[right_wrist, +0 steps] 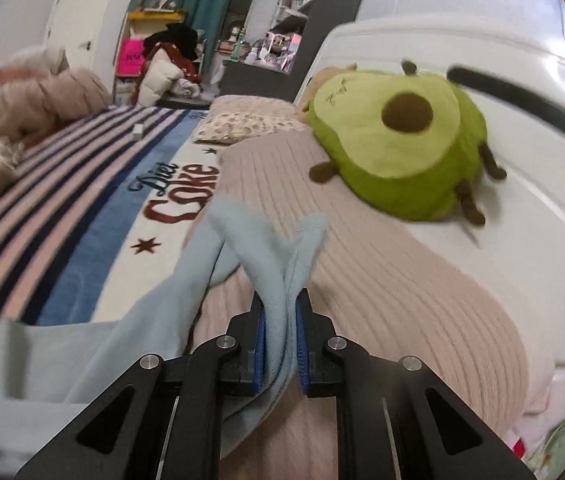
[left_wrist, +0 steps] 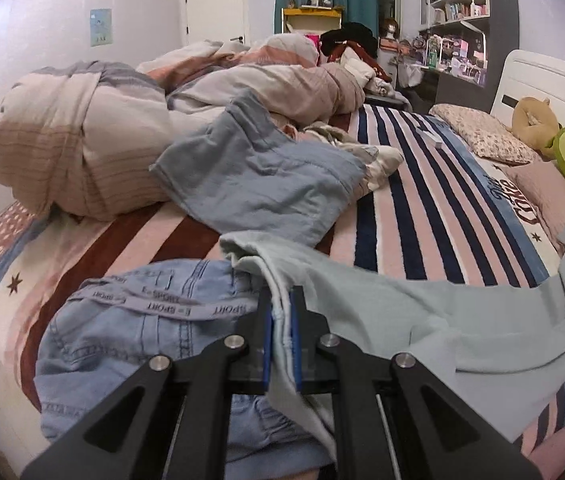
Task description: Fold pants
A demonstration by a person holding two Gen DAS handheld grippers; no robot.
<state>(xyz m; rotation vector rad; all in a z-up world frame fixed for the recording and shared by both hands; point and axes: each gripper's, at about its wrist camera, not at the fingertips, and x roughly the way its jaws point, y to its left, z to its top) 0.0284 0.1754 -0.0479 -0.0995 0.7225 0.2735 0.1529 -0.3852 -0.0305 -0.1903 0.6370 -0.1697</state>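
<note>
Pale blue pants (left_wrist: 422, 320) hang stretched across the striped bed (left_wrist: 422, 200) between my two grippers. My left gripper (left_wrist: 282, 300) is shut on one edge of the pants, the fabric pinched between its blue pads. In the right wrist view my right gripper (right_wrist: 281, 304) is shut on the other end of the pants (right_wrist: 266, 248), and two fabric tips stick up past the fingers. The rest of the cloth drapes down to the left (right_wrist: 62, 360). The picture there is blurred by motion.
Denim shorts (left_wrist: 122, 340) with a printed waistband lie under my left gripper. A grey-blue garment (left_wrist: 266, 184) and a bundled duvet (left_wrist: 78, 140) lie farther up the bed. An avocado plush (right_wrist: 398, 140), pillows (right_wrist: 246, 120) and the white headboard (right_wrist: 482, 60) are at the right.
</note>
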